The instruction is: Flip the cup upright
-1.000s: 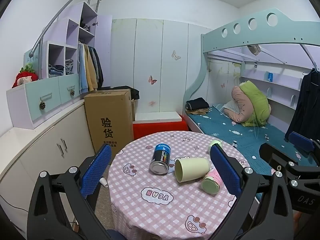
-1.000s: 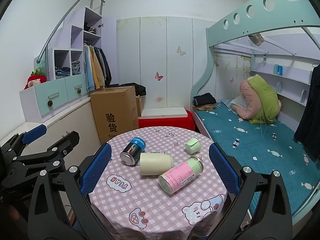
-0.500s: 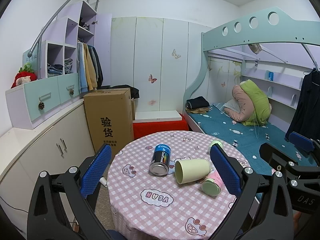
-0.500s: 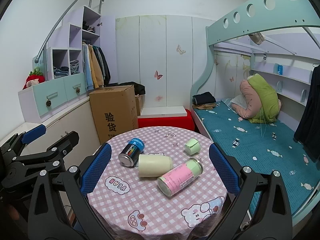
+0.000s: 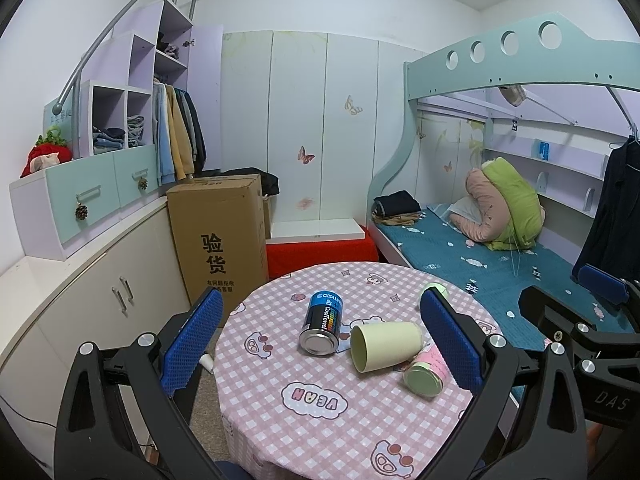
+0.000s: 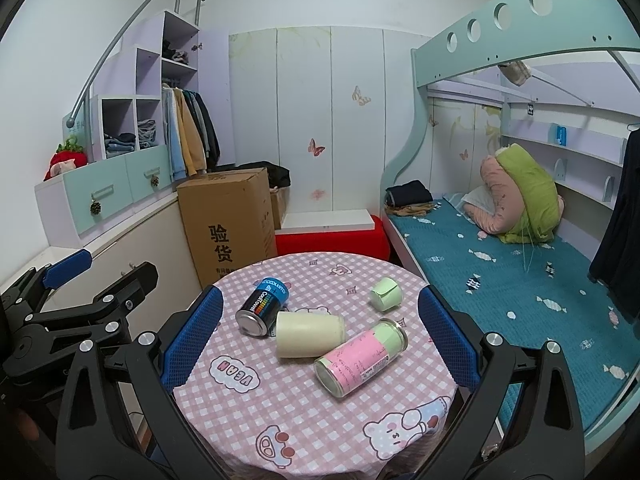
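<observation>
A cream paper cup (image 5: pixel 385 345) lies on its side on the round pink-checked table (image 5: pixel 320 412), its mouth facing me in the left wrist view; it also shows in the right wrist view (image 6: pixel 310 334). My left gripper (image 5: pixel 320 344) is open and empty above the table's near edge, with the cup between its blue pads. My right gripper (image 6: pixel 318 338) is open and empty, also framing the cup. Each gripper shows at the edge of the other's view.
A blue can (image 6: pixel 262 306) lies left of the cup. A pink-and-green jar (image 6: pixel 360 356) lies to its right. A small green cup (image 6: pixel 385 293) lies farther back. A cardboard box (image 5: pixel 220 240), cabinets and a bunk bed (image 5: pixel 500 252) surround the table.
Both views have shifted very slightly; the objects on the table have not moved. Both grippers stay open.
</observation>
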